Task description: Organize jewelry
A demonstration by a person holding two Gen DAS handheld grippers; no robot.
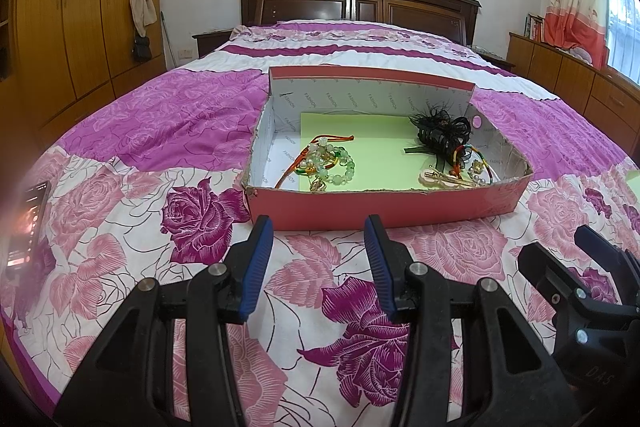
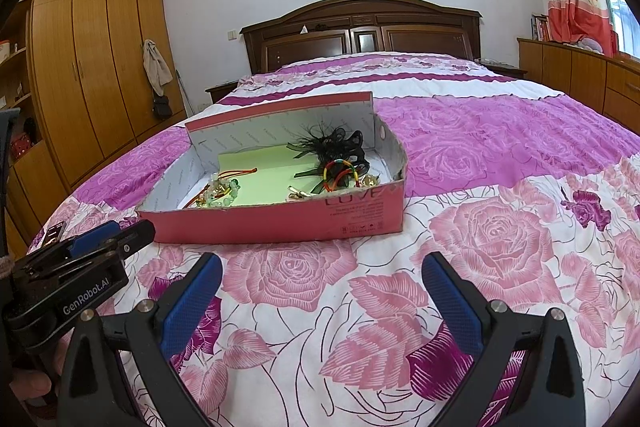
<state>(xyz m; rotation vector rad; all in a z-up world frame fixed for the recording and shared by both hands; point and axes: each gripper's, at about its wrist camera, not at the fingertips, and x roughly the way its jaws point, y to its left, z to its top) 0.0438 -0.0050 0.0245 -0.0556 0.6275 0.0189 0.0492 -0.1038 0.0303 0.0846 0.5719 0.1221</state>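
Left wrist view: my left gripper (image 1: pixel 318 227) hangs over the floral bedspread (image 1: pixel 168 131), jaws spread partway, nothing between the blue pads (image 1: pixel 256 263), tips just short of the near wall of the pink box (image 1: pixel 384 207). The box sits open on the bed, flap up at the back, white printed lining inside, a pale green sheet (image 1: pixel 360 151) on the floor. On the left side of the sheet: a tangle of green bead bracelets (image 1: pixel 332 167) with an orange-red cord (image 1: pixel 332 139) running out of it. On the right side: a black feathered hair clip (image 1: pixel 440 133), a multicoloured hair tie (image 1: pixel 466 153) against it, a gold hair pin (image 1: pixel 448 179) and small gold pieces by the near right corner. My right gripper (image 1: pixel 588 267) shows at the right edge, off the box; can't tell its jaw gap from here. A phone (image 1: pixel 28 223) lies at the far left on the bed. Right wrist view: my right gripper (image 2: pixel 320 267) is over the bedspread, jaws wide apart, empty, well short of the box (image 2: pixel 280 219). Same contents: beads (image 2: pixel 222 193) left, black clip (image 2: pixel 336 143) and coloured tie (image 2: pixel 340 171) right, all inside the box. Left gripper (image 2: pixel 100 239) is at the lower left, beside the box's near left corner, not touching it. Headboard (image 2: pixel 360 27) and wardrobe (image 2: pixel 88 67) behind.
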